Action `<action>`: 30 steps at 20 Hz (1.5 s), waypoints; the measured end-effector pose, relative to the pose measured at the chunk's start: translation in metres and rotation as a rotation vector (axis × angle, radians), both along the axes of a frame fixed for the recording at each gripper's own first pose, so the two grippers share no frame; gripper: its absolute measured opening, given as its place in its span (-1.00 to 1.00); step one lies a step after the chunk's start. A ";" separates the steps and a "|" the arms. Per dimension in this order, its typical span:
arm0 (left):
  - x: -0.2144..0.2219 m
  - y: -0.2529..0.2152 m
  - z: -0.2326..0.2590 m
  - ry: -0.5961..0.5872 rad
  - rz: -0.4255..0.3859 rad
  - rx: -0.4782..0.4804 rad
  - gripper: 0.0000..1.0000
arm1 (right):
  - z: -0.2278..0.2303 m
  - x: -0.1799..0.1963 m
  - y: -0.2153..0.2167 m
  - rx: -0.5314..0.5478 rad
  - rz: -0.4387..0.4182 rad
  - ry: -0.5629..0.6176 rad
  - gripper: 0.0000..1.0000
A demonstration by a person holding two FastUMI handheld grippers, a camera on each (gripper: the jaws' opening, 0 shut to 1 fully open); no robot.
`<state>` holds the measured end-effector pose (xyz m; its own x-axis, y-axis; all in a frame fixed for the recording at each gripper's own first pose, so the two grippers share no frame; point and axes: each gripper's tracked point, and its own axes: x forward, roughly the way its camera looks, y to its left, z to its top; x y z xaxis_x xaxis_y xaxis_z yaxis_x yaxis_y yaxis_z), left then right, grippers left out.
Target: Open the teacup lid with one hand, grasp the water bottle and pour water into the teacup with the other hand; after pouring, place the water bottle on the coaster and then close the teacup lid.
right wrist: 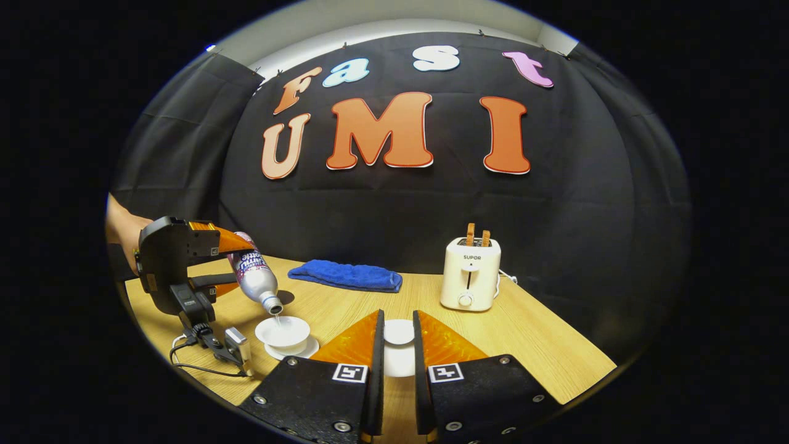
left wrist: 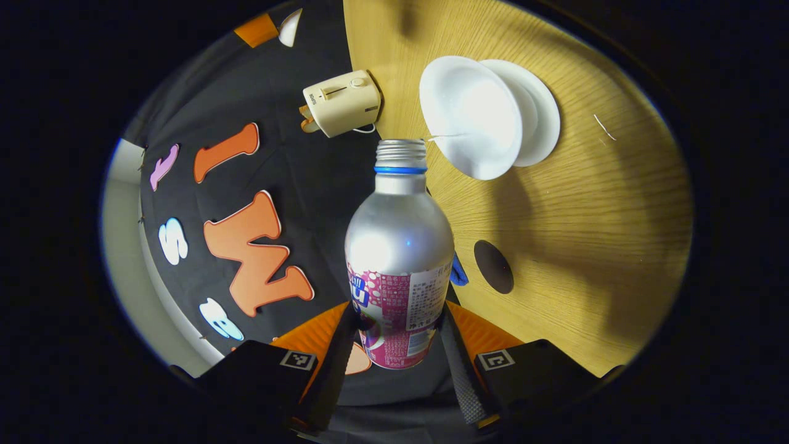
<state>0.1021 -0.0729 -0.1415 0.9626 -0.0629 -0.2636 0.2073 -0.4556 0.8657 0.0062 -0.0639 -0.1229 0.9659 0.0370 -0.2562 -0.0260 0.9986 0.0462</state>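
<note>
The left hand-held gripper (left wrist: 397, 336) pinches the slick, rigid water bottle (left wrist: 397, 259) mid-label; the right hand-held gripper (right wrist: 398, 345) clamps the fragile lid (right wrist: 399, 332) (probably light).

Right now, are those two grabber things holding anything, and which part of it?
The left hand-held gripper clamps the water bottle around its labelled lower body, tipped over the teacup. The right hand-held gripper pinches the white teacup lid by its sides.
</note>
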 end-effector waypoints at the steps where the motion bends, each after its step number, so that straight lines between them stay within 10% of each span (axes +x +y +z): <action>1: -0.001 -0.001 0.001 -0.005 -0.004 0.010 0.55 | 0.000 0.000 0.001 -0.001 0.004 -0.002 -0.57; 30: 0.007 -0.016 0.034 -0.225 -0.100 0.163 0.60 | 0.015 0.004 0.043 -0.065 0.160 -0.050 -0.57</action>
<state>0.1095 -0.0887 -0.1073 0.9892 -0.1343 -0.0583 -0.0345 -0.6010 0.7985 0.0101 -0.0208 -0.1081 0.9606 0.1765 -0.2148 -0.1857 0.9823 -0.0232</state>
